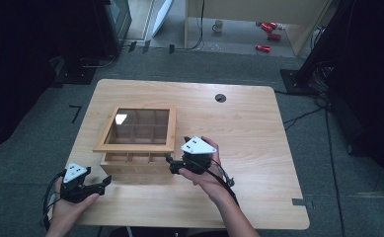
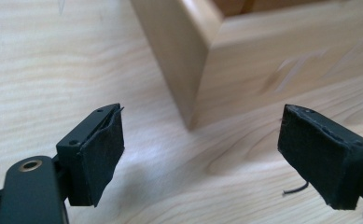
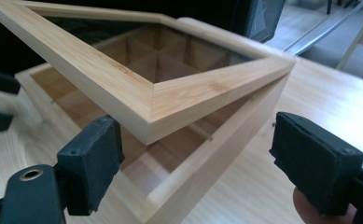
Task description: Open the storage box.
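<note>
A wooden compartment box stands left of the table's middle, and its glass-paned lid is tilted up at the front. My right gripper is at the box's front right corner. In the right gripper view its jaws stand wide apart, the raised lid's corner just above and between them, close over the left pad; whether it rests there I cannot tell. My left gripper sits low by the box's front left corner, open with only bare table between its pads.
The light wooden table has a round cable hole at the back. Inside the box, dividers form several compartments. On the floor beyond the table lie red cans and a mug.
</note>
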